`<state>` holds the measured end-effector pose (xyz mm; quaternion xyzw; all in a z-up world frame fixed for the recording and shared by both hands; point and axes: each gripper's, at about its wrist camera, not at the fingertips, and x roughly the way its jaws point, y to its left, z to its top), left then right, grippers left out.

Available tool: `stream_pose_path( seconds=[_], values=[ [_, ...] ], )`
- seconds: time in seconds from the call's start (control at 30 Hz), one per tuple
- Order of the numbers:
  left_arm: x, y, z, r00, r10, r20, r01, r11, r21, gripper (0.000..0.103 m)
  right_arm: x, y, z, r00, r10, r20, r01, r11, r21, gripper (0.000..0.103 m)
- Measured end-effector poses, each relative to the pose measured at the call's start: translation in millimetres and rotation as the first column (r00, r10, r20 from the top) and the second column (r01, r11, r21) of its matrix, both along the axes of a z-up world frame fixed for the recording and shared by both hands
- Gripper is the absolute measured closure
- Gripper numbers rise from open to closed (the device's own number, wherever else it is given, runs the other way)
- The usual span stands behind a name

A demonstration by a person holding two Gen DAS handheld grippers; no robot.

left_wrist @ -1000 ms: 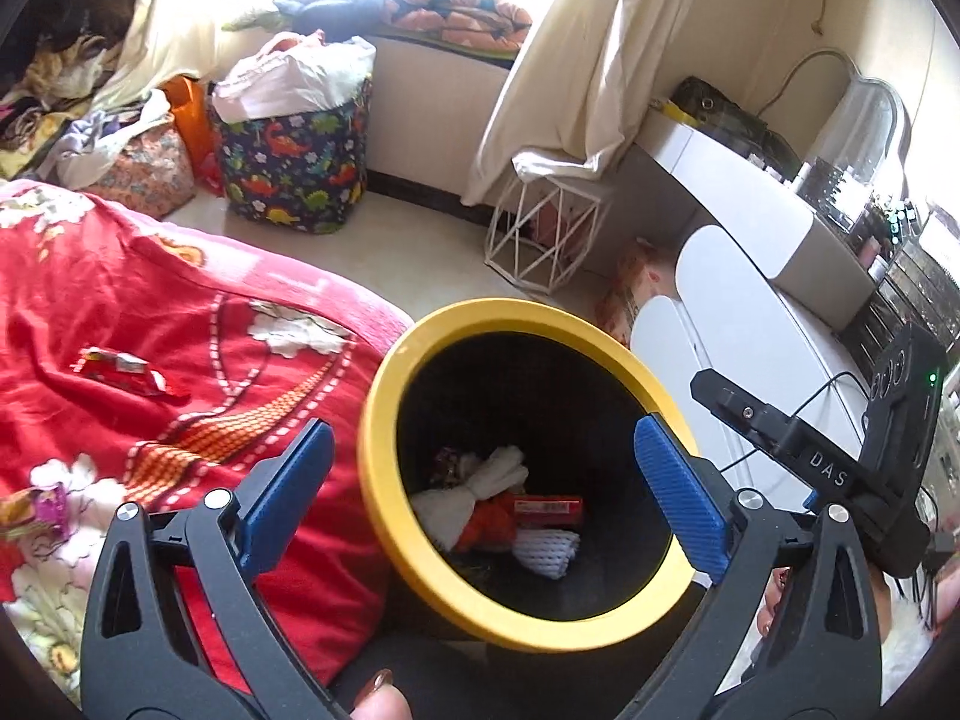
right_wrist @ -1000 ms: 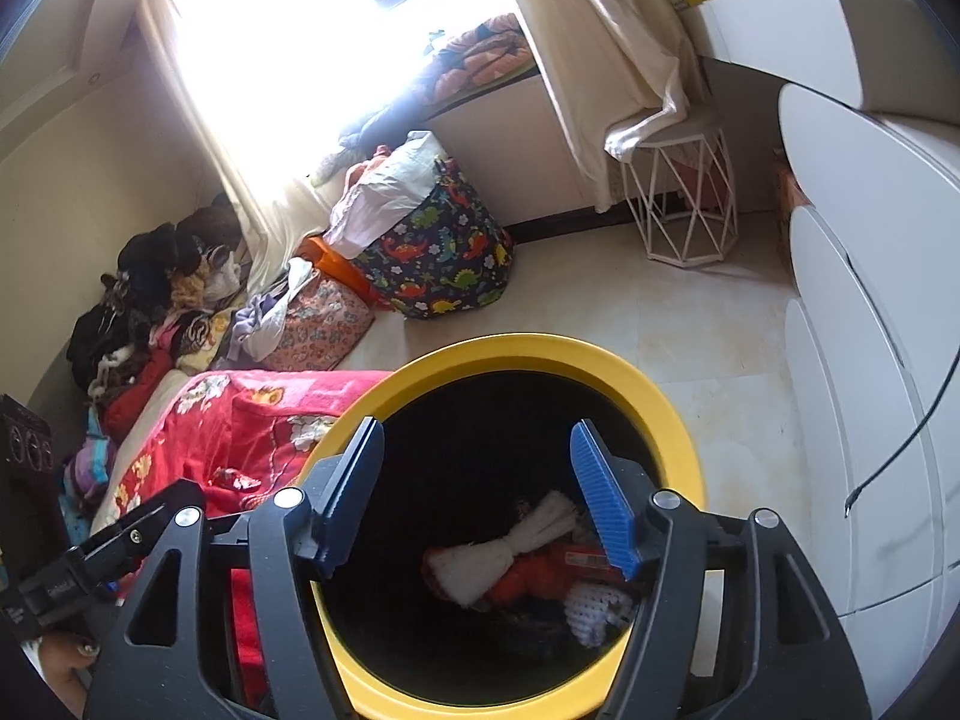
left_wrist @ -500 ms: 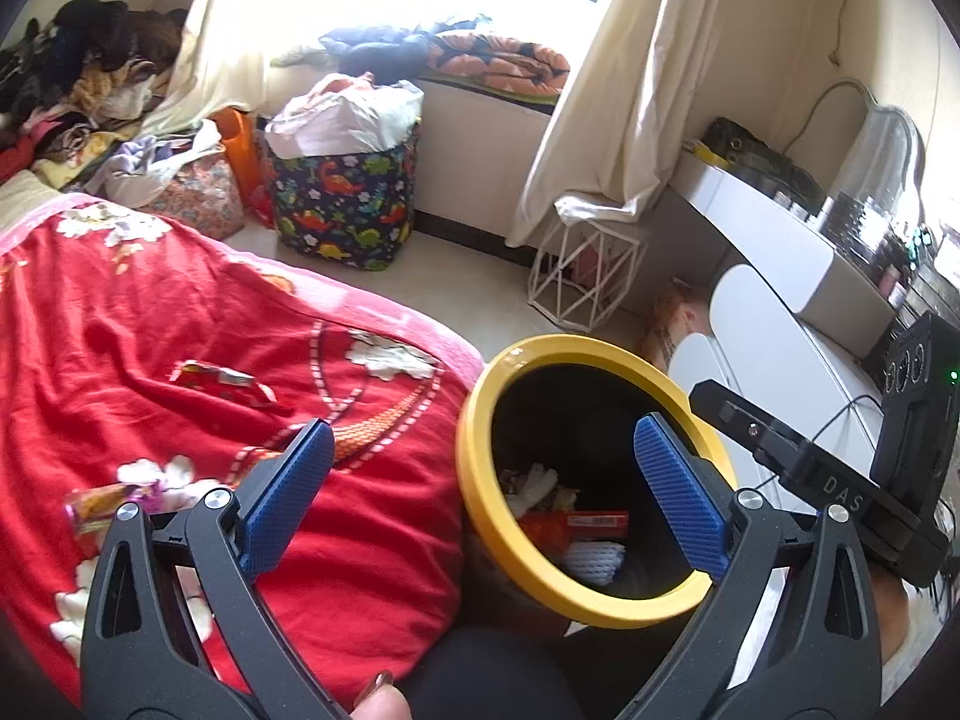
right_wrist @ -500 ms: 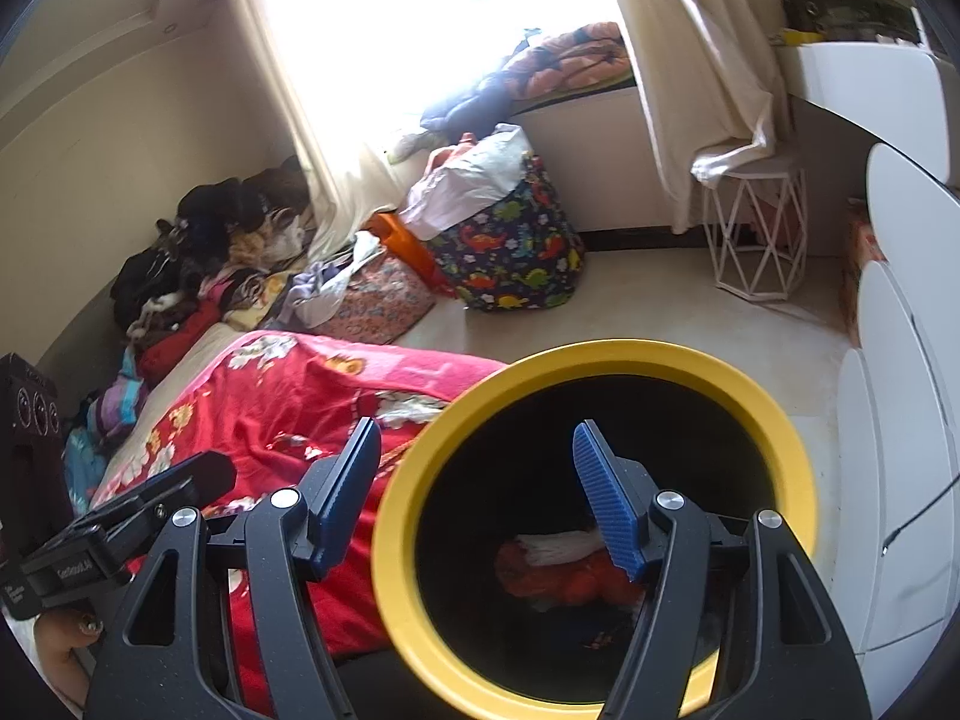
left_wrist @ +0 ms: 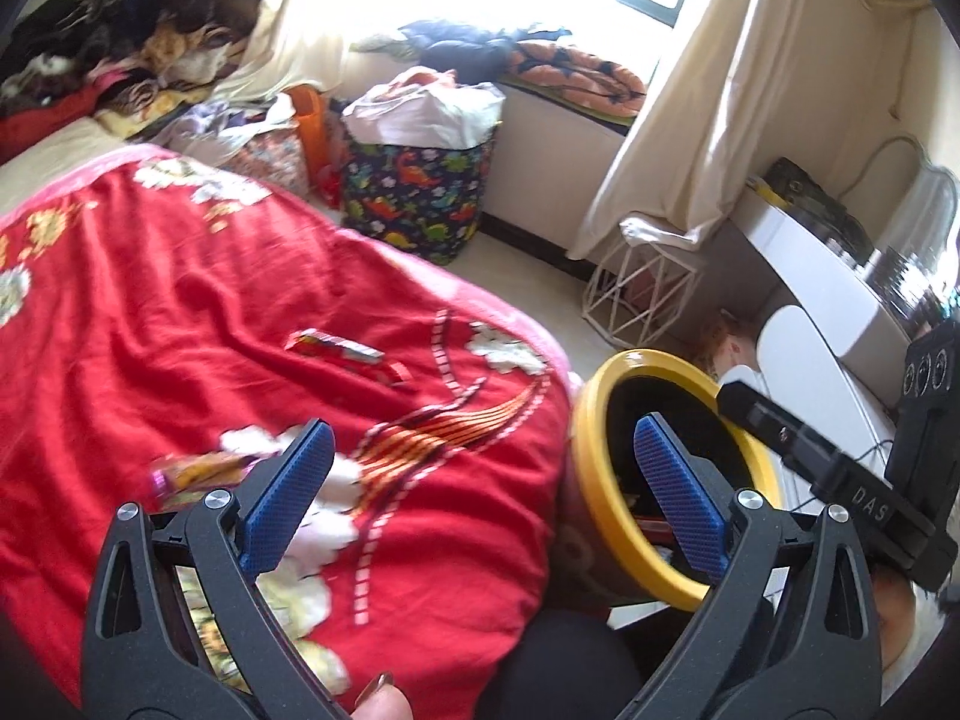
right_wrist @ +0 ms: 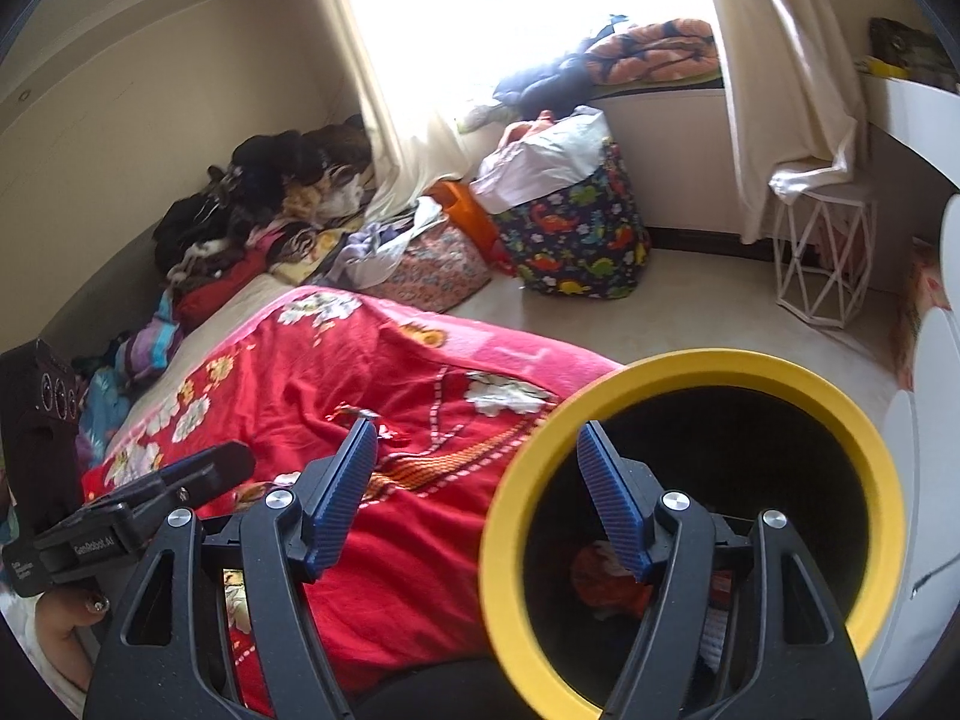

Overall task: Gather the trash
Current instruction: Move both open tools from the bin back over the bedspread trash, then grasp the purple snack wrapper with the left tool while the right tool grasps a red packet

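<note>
Hovering – empty tongs [left_wrist: 480, 495] nr bin [left_wrist: 606, 516]

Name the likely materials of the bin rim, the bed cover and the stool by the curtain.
Bin rim: probably plastic, smooth matte yellow.
Bed cover: soft fleece-like fabric; it creases and looks fuzzy.
Stool: likely white-painted metal wire, an open frame of thin straight rods.

Bin [left_wrist: 606, 516] right of bed [left_wrist: 180, 312]

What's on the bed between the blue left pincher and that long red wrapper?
In the left wrist view, only bare red blanket with its striped pattern lies between the open left gripper and the red wrapper.
</note>
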<state>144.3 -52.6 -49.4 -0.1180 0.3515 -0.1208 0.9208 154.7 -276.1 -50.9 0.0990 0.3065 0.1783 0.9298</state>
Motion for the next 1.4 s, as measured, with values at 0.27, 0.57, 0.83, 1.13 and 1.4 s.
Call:
stream_pose_path(
  seconds=[0.27,0.57,0.83,1.13,1.4],
  values=[
    [-9.1,45.8,-25.7,0.991,0.099,-0.086,-0.103,0.994,-0.041,0.011,38.1,48.8,-8.3,0.996,0.084,-0.036,-0.086,0.995,-0.058,0.036],
    [-15.7,80.4,-56.6,0.966,0.17,-0.196,-0.199,0.97,-0.137,0.019,88.0,116.1,-32.0,0.981,0.157,-0.11,-0.174,0.971,-0.163,0.046],
    [-8.5,95.1,-72.6,0.951,0.191,-0.242,-0.243,0.948,-0.207,0.03,124.5,162.9,-64.7,0.961,0.2,-0.189,-0.246,0.933,-0.262,0.054],
    [3.5,111.7,-86.4,0.93,0.234,-0.284,-0.312,0.911,-0.27,0.031,144.0,188.5,-104.6,0.942,0.207,-0.264,-0.292,0.894,-0.339,0.07],
    [16.6,123.7,-90.7,0.912,0.277,-0.301,-0.37,0.874,-0.316,0.032,128.3,171.9,-104.2,0.942,0.216,-0.256,-0.277,0.933,-0.231,0.086]
  ],
)
